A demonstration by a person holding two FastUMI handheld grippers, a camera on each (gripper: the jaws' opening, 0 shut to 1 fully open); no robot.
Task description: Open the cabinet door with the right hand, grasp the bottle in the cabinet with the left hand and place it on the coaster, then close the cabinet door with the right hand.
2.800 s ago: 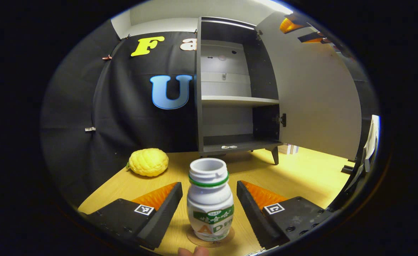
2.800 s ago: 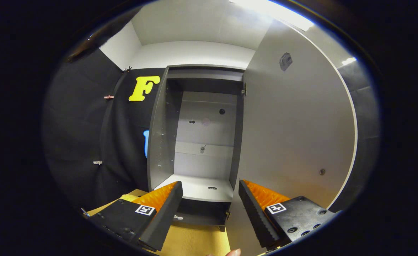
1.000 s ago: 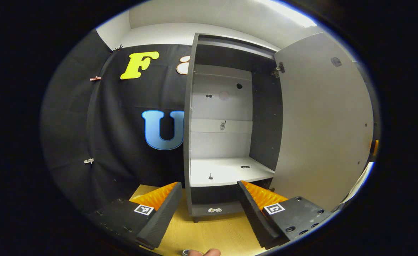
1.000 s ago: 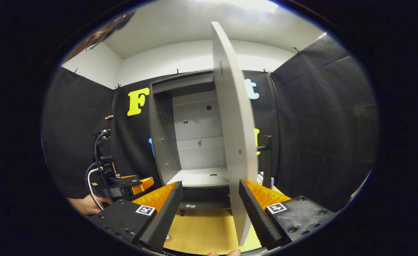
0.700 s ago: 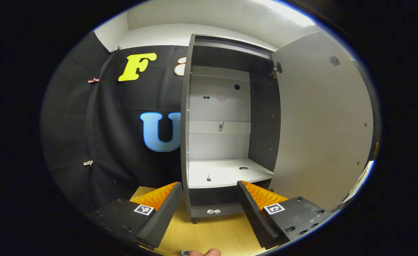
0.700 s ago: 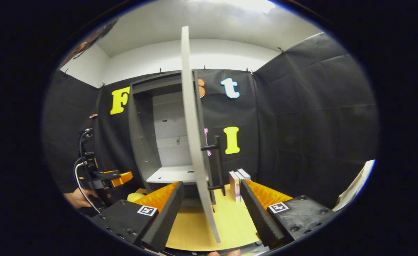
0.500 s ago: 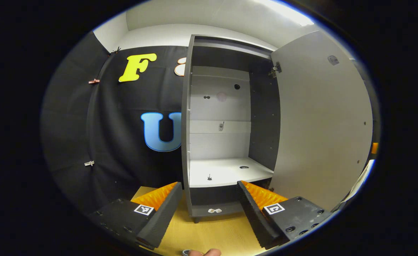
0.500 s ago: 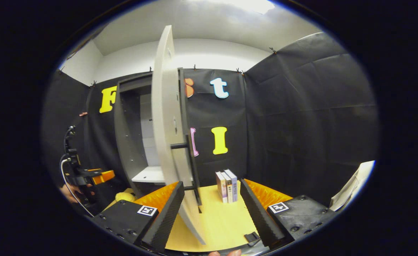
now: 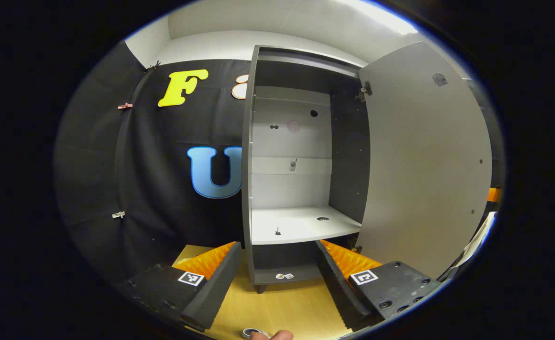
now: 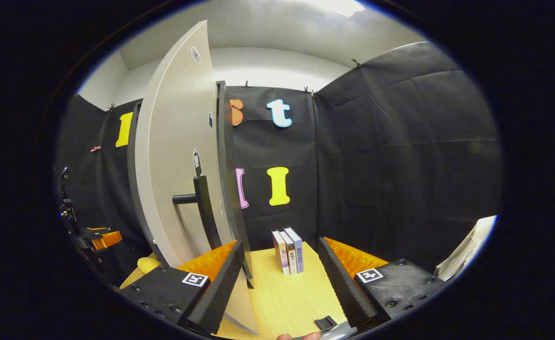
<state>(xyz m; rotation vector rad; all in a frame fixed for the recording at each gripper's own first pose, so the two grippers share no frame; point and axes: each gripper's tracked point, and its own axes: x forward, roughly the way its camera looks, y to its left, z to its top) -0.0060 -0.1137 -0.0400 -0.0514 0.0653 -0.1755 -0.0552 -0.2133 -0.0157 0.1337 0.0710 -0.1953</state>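
The spread, empty right gripper (image 10: 277,278) faces the cabinet door's (image 10: 173,156) outer side, its upright handle (image 10: 205,208) just left.

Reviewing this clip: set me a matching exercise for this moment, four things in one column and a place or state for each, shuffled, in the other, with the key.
Things:
1. cabinet door
2. books
3. right gripper
4. door handle

Places or states:
A. standing upright on the wooden table by the black cloth wall
B. open, fingers apart with nothing between them
C. a dark bar on the door's outer face
D. swung open, showing the pale shelf inside the cabinet

Pairs: 1-D, 2-A, 3-B, 4-C
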